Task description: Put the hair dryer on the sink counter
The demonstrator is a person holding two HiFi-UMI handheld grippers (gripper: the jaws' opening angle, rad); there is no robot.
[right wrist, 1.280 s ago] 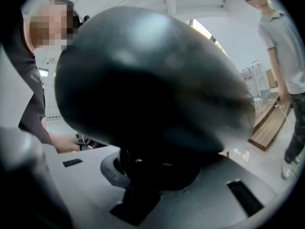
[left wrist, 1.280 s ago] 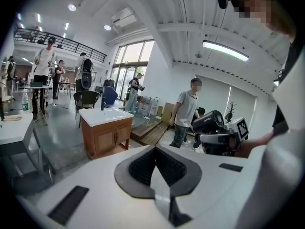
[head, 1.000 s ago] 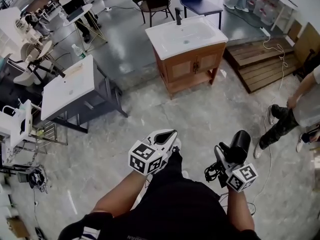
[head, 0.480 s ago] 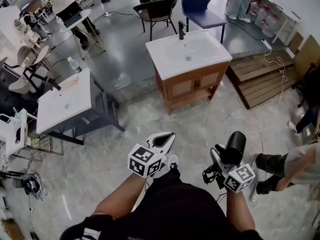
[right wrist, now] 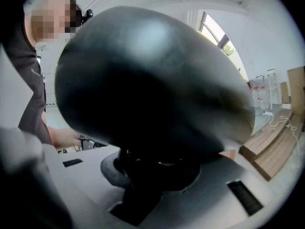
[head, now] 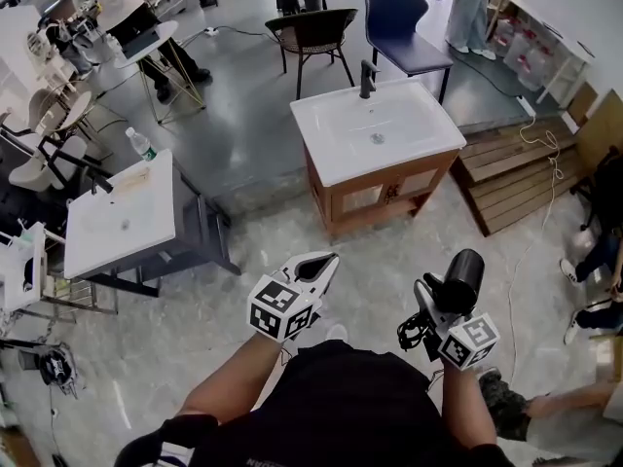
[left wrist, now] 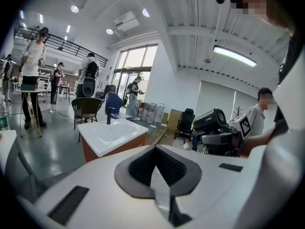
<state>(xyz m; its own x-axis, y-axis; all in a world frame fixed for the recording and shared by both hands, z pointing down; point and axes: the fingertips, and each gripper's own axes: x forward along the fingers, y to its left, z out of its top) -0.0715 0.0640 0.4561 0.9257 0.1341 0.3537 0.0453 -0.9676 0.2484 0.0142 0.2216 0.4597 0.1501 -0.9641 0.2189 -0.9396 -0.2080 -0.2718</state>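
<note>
The black hair dryer (head: pixel 459 278) stands barrel-up in my right gripper (head: pixel 438 302), whose jaws are shut on its handle; the coiled cord hangs beside it. In the right gripper view the hair dryer (right wrist: pixel 152 80) fills most of the picture above the gripper (right wrist: pixel 147 171). My left gripper (head: pixel 319 269) is shut and holds nothing, held at waist height left of the dryer. The sink counter (head: pixel 409 149), white with a black faucet (head: pixel 367 76), tops a wooden cabinet on the floor ahead of both grippers. The left gripper view shows that counter (left wrist: pixel 95 144) beyond the closed gripper (left wrist: pixel 157 175).
A grey table with a white top (head: pixel 122 217) stands to the left, with a bottle (head: pixel 141 146) at its far end. Wooden pallets (head: pixel 516 178) lie right of the sink. Two chairs (head: pixel 311 27) stand behind it. A person's legs (head: pixel 594 261) show at the right edge.
The sink cabinet has come lower and nearer in the head view. Both grippers keep the same pose, the dryer still held. The person at the right has shifted toward the edge.
</note>
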